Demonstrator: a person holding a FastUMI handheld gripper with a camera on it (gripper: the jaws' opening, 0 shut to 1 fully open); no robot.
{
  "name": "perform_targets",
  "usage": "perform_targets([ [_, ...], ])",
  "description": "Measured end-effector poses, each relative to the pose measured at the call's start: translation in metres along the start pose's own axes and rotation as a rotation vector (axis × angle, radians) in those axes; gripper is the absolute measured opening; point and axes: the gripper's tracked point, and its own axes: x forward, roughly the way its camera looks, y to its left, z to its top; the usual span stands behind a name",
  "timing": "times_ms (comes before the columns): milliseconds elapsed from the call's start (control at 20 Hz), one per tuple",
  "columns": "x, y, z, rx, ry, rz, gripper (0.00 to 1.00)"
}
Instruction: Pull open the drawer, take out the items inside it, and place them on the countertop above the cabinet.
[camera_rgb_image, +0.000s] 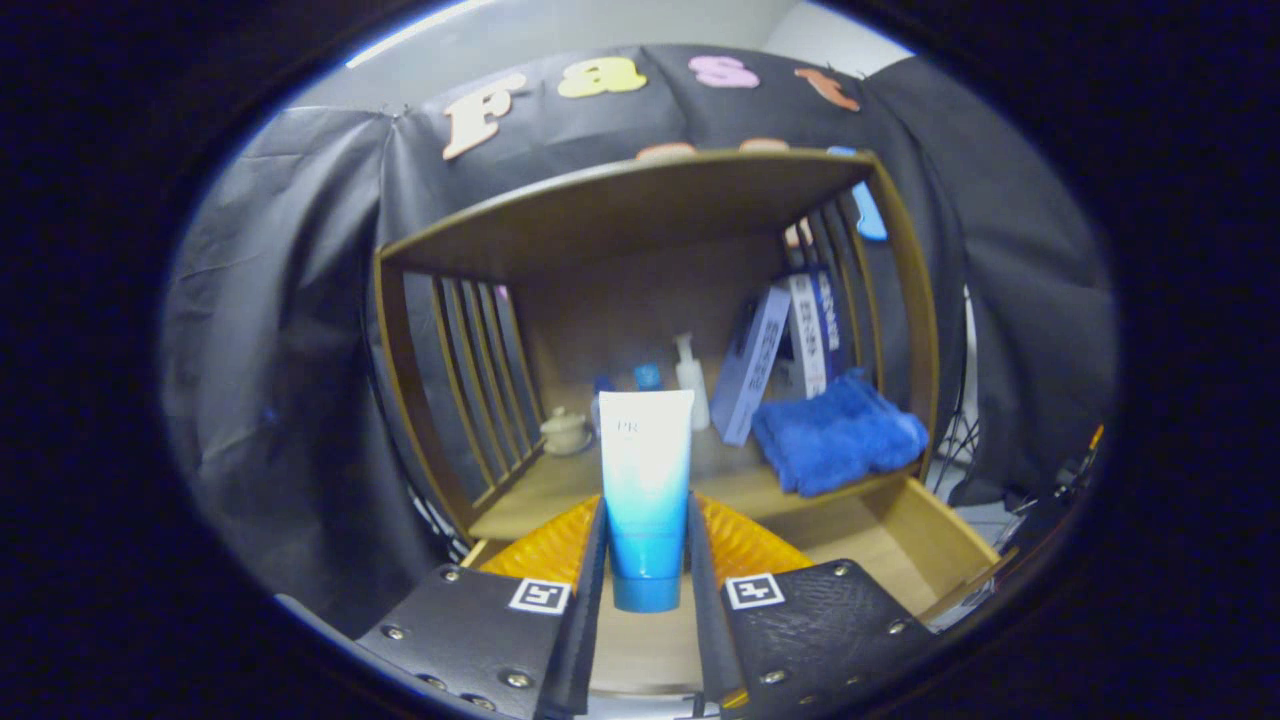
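A white-to-blue plastic squeeze tube is clamped upright between the closed gripper fingers, and could be toppled if released tilted.

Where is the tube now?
The tube stands upright, clamped between the gripper fingers over the open drawer, before the countertop.

Tube pinched in hand-held gripper

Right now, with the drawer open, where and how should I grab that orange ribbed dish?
Judging by its pose, take the orange dish by its raised near rim, from above. It lies flat in the drawer, walls closing its sides. First set down the tube the gripper is clamped on.
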Motion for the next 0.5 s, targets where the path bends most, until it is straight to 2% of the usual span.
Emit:
perform_targets([
  [200, 0.025, 0.009, 0.026, -0.042, -0.040, -0.016, 0.42],
  [500, 0.085, 0.016, -0.004, -0.137, 0.041, -0.018, 0.42],
])
